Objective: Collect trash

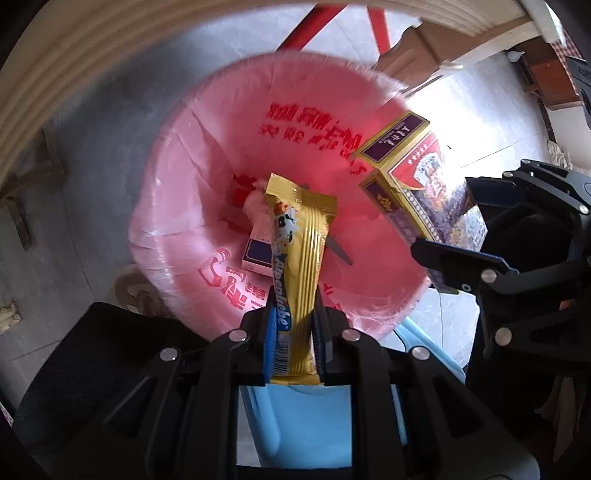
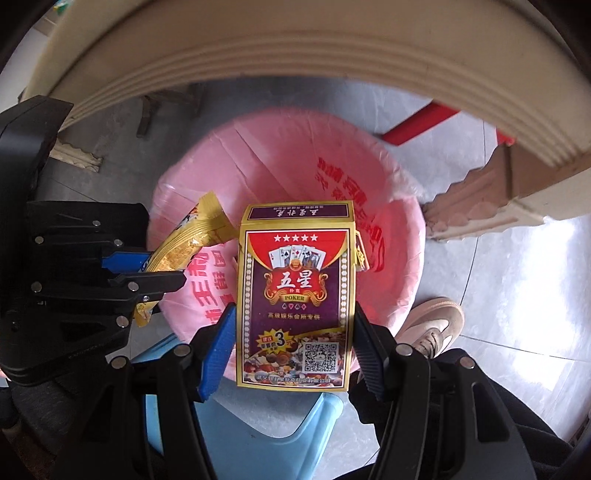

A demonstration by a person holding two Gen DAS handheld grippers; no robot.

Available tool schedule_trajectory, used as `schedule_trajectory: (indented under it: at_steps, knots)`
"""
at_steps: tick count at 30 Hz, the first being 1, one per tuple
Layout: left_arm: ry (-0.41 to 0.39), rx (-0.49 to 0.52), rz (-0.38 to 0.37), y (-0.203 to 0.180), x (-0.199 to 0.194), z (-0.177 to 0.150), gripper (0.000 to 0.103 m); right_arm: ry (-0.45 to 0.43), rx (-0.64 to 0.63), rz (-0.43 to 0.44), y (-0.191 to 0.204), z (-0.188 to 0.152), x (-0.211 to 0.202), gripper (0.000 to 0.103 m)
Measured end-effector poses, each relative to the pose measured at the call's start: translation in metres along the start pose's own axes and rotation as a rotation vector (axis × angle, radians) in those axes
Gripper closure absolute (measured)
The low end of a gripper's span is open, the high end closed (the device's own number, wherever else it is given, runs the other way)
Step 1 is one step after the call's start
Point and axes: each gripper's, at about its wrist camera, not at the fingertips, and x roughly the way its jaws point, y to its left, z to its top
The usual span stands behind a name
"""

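Note:
A bin lined with a pink bag (image 1: 207, 155) stands on the floor below both grippers; it also shows in the right wrist view (image 2: 280, 162). My left gripper (image 1: 295, 339) is shut on a yellow candy wrapper (image 1: 299, 258) and holds it over the bin; the wrapper also shows in the right wrist view (image 2: 184, 243). My right gripper (image 2: 295, 354) is shut on a purple and red playing-card box (image 2: 295, 302) over the bin's near rim; the box also shows in the left wrist view (image 1: 417, 184). A small white and blue box (image 1: 258, 243) and red scraps lie in the bin.
A cream table edge (image 2: 295, 59) arches over the bin. A light blue stool (image 2: 258, 435) is beneath the grippers. A shoe (image 2: 432, 328) stands right of the bin. Red legs (image 1: 306, 29) and cardboard (image 2: 491, 192) are behind it on the grey tile floor.

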Motion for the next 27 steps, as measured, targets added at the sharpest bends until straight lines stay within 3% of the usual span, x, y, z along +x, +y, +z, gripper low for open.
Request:
schedule_trajectory:
  at_steps: [11, 13, 15, 18, 27]
  knots:
    - [0.042, -0.056, -0.036, 0.007, 0.020, 0.014, 0.086, 0.039, -0.009, 0.017, -0.004, 0.011, 0.031, 0.044]
    - [0.029, -0.052, -0.029, 0.006, 0.017, 0.016, 0.082, 0.032, -0.009, 0.027, -0.004, 0.013, 0.031, 0.043]
    - [0.013, -0.041, -0.005, 0.005, 0.012, 0.017, 0.070, 0.029, -0.012, 0.039, -0.005, 0.014, 0.031, 0.041]
    - [0.008, -0.046, 0.028, 0.007, 0.006, 0.019, 0.061, 0.018, -0.014, 0.019, -0.006, 0.016, 0.030, 0.031]
    - [0.012, -0.040, 0.064, 0.002, 0.003, 0.023, 0.058, 0.034, 0.017, 0.031, -0.011, 0.018, 0.034, 0.030]
